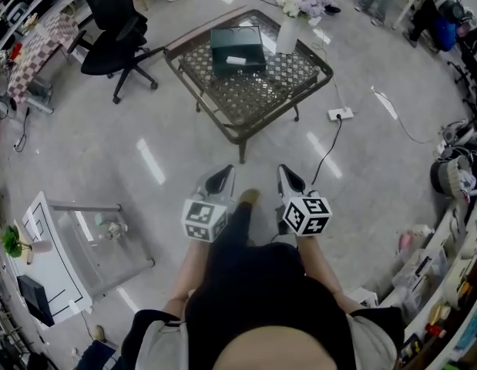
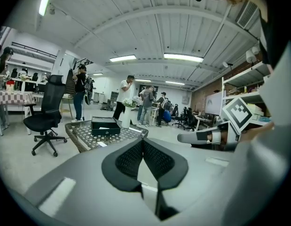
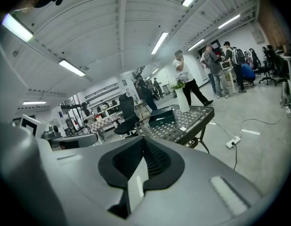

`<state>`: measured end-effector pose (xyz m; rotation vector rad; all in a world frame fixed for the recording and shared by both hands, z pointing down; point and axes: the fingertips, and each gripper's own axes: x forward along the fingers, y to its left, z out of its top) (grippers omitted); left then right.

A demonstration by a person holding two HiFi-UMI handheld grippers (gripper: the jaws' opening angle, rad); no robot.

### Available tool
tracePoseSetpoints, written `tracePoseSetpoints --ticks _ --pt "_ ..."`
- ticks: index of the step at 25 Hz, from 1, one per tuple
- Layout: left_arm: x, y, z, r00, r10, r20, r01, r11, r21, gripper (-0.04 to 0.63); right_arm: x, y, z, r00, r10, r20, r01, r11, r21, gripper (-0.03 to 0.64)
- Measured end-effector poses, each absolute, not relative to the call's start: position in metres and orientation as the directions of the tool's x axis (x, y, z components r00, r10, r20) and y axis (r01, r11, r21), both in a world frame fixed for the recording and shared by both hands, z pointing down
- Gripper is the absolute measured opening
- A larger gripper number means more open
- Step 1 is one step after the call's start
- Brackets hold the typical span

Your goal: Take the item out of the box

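Note:
A dark open box with a white label lies on the lattice-topped low table, some way ahead of me. It also shows as the box in the left gripper view and the box in the right gripper view. Both grippers are held side by side over the floor, well short of the table. My left gripper has its jaws together with nothing between them, as seen at the left gripper. My right gripper is likewise shut and empty, as seen at the right gripper.
A white vase with flowers stands on the table beside the box. A black office chair is to the table's left, a power strip with cable to its right. A glass side table stands at my left. Several people stand beyond.

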<state>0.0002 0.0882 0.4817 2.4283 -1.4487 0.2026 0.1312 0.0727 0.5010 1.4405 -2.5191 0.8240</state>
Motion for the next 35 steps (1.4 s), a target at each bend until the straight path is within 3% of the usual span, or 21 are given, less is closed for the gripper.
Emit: tracePoseSetpoints --ticks 35 --pt "-0.031 -0.062 0.487 0.502 -0.828 0.251 -0.862 -0.457 0.218 0.009 0.099 -0.070 0.498 -0.526 -0.758 0.386 -0.841 0.393 -0.372 0.000"
